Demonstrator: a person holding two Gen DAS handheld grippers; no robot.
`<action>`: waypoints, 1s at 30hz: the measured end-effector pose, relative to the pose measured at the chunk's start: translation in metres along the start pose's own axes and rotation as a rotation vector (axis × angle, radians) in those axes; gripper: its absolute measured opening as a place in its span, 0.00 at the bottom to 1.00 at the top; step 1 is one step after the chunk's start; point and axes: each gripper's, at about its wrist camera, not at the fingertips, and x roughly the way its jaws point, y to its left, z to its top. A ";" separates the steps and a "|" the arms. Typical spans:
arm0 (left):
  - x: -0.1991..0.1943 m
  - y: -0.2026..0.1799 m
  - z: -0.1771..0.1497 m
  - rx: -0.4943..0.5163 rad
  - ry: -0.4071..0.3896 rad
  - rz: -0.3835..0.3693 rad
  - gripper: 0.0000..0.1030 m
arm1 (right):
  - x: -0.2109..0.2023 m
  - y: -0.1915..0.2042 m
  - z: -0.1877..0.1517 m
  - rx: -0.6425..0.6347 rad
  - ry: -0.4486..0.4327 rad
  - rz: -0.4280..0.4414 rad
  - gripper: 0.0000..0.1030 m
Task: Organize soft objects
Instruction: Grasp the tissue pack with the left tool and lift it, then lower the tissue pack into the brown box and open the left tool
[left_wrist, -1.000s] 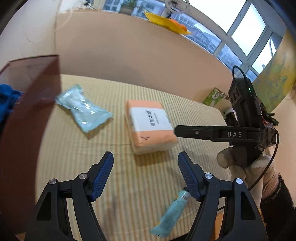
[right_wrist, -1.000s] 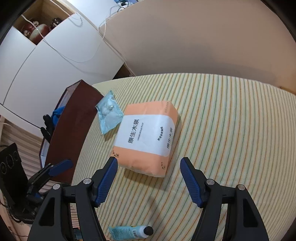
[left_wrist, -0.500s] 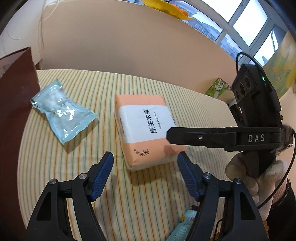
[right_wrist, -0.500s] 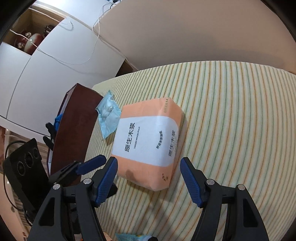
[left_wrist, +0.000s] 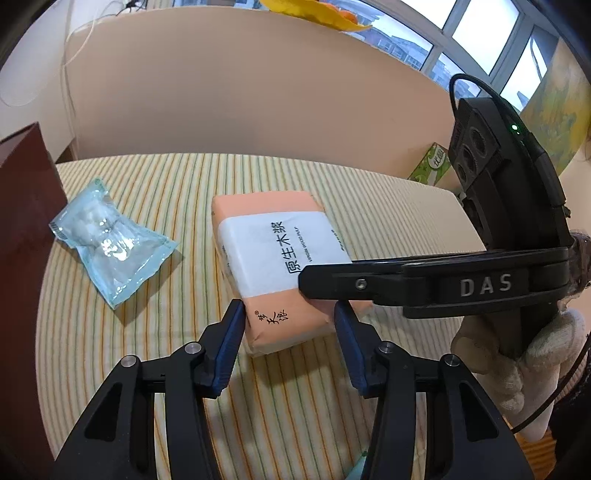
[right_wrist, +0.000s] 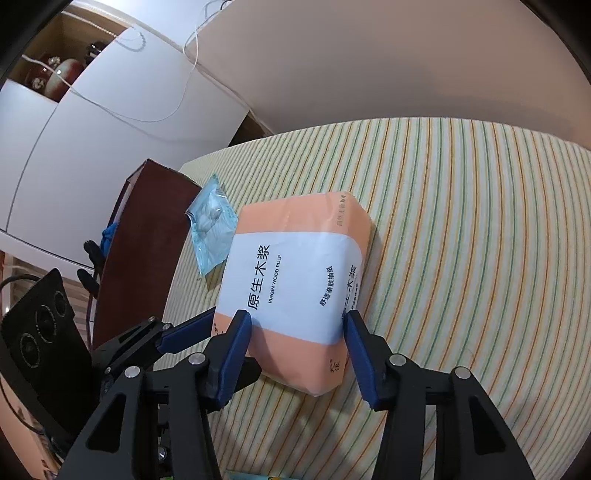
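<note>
An orange and white tissue pack (left_wrist: 280, 251) (right_wrist: 291, 266) lies on the striped bed cover (left_wrist: 166, 184). My left gripper (left_wrist: 290, 325) straddles its near end. The jaws are closing, and both blue pads touch the pack's sides, which look pinched narrower there. My right gripper (right_wrist: 297, 332) comes in from the other side, jaws closing too, with the pads against the pack's flanks. In the left wrist view one right finger (left_wrist: 332, 284) reaches over the pack's top. A left finger (right_wrist: 188, 332) shows beside the pack in the right wrist view.
A clear blue bag of cotton (left_wrist: 110, 247) (right_wrist: 212, 229) lies left of the pack, next to a dark brown box (left_wrist: 22, 221) (right_wrist: 144, 236) holding something blue. A green carton (left_wrist: 432, 166) stands at the bed's far right. A gloved hand (left_wrist: 517, 354) holds the right gripper.
Both grippers came forward and down onto the tissue pack. Their jaws, wide apart before, have narrowed until the pads meet its sides.
</note>
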 end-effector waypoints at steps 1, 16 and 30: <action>0.001 -0.005 0.003 0.007 -0.007 0.003 0.46 | -0.002 0.000 -0.001 -0.003 -0.005 0.000 0.45; -0.047 -0.010 -0.001 0.019 -0.095 -0.011 0.46 | -0.035 0.027 -0.008 -0.066 -0.075 -0.011 0.44; -0.151 0.025 -0.019 0.001 -0.269 0.074 0.46 | -0.053 0.132 -0.011 -0.237 -0.133 0.058 0.44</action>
